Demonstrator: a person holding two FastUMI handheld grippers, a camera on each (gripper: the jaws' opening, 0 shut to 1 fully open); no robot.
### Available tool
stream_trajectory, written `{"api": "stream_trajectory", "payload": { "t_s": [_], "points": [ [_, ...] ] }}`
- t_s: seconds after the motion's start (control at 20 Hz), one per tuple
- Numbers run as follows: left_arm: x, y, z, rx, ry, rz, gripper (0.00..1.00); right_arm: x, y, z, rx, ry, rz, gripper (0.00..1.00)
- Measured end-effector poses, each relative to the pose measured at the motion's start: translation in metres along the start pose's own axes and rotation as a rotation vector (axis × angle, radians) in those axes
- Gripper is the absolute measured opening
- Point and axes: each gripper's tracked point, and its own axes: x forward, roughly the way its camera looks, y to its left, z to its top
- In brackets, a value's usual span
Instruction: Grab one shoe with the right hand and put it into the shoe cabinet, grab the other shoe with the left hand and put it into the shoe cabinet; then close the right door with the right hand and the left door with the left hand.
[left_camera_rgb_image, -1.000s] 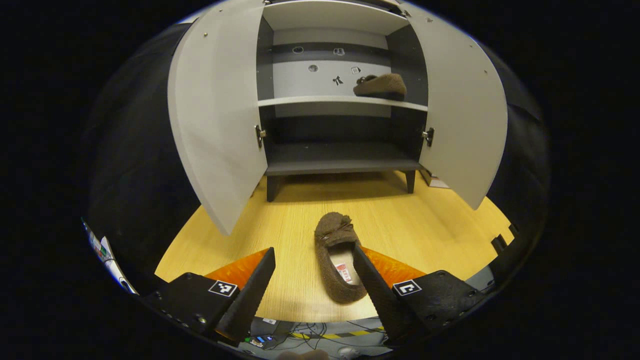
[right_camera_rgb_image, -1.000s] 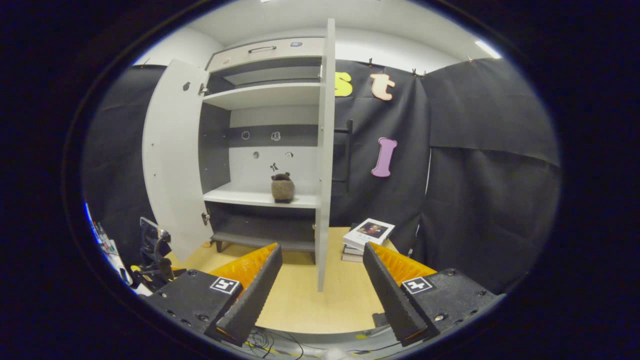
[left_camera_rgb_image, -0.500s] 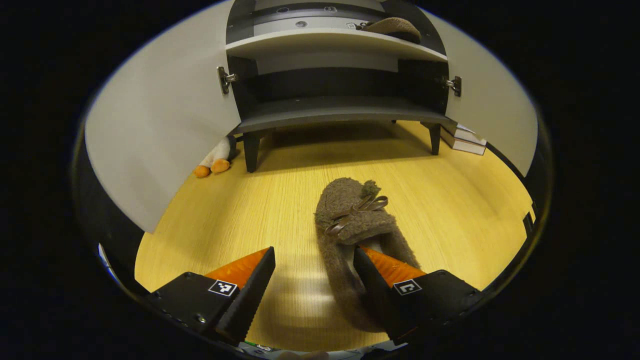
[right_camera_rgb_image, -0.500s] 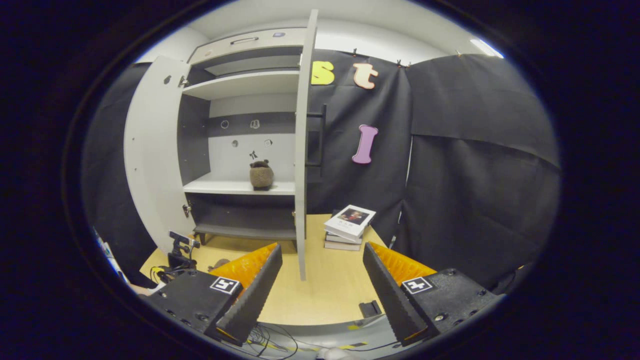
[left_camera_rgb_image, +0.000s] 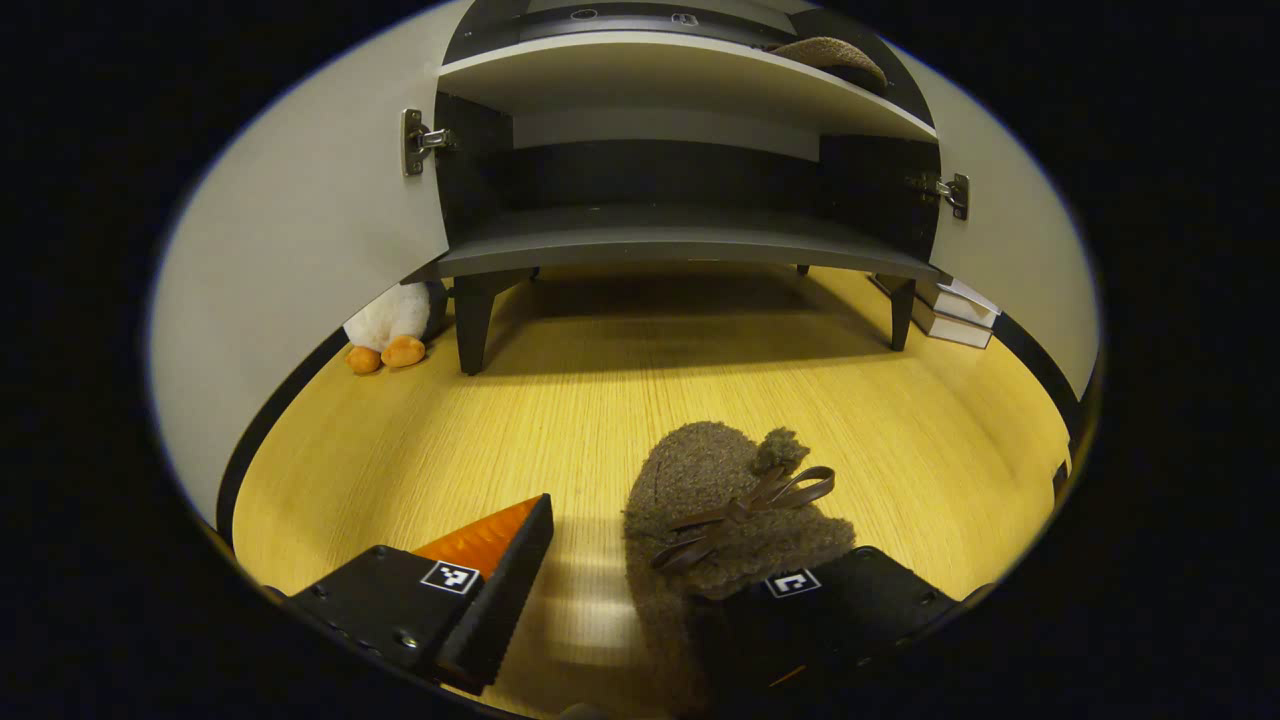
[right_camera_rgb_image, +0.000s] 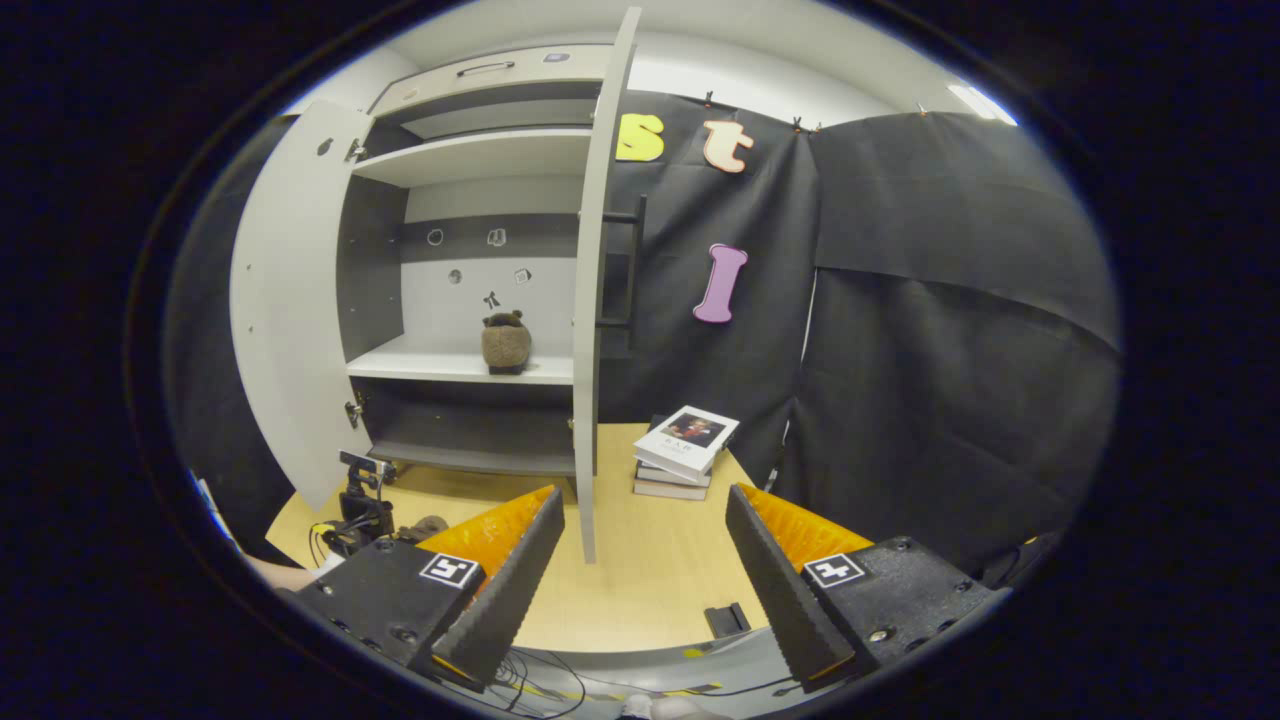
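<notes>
A brown fuzzy shoe with a bow lies on the wooden table, toe toward the cabinet. My left gripper is low over it and open. One finger rests left of the shoe, and the other is hidden under its fuzzy upper. The second shoe sits on the white shelf of the open cabinet; it is the shoe on the shelf in the right gripper view. My right gripper hangs open and empty in front of the right door.
Both cabinet doors stand wide open, the left door and the right door. A plush toy lies by the cabinet's left leg. A stack of books sits to the right of the cabinet. A small black block lies near the table's front edge.
My left gripper has dropped and moved forward onto the shoe, and one finger has gone out of sight under its upper. The right gripper has drifted slightly and stays open.
</notes>
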Motion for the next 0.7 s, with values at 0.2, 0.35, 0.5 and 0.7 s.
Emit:
{"api": "stream_trajectory", "payload": {
  "t_s": [0.2, 0.35, 0.5, 0.7],
  "points": [
    [0.006, -0.005, 0.002, 0.004, 0.047, 0.006, 0.45, 0.0, -0.005, -0.001, 0.003, 0.004, -0.012, 1.0],
    [0.003, 0.003, 0.006, 0.019, 0.056, 0.031, 0.14, 0.0, -0.006, 0.002, 0.012, -0.002, -0.01, 1.0],
    [-0.018, 0.004, 0.029, 0.056, 0.014, 0.033, 0.14, -0.001, -0.005, 0.007, 0.025, -0.019, -0.001, 1.0],
    [-0.055, 0.009, 0.082, 0.08, -0.068, 0.07, 0.13, -0.005, 0.0, 0.011, 0.034, -0.043, 0.018, 1.0]
  ]
}}
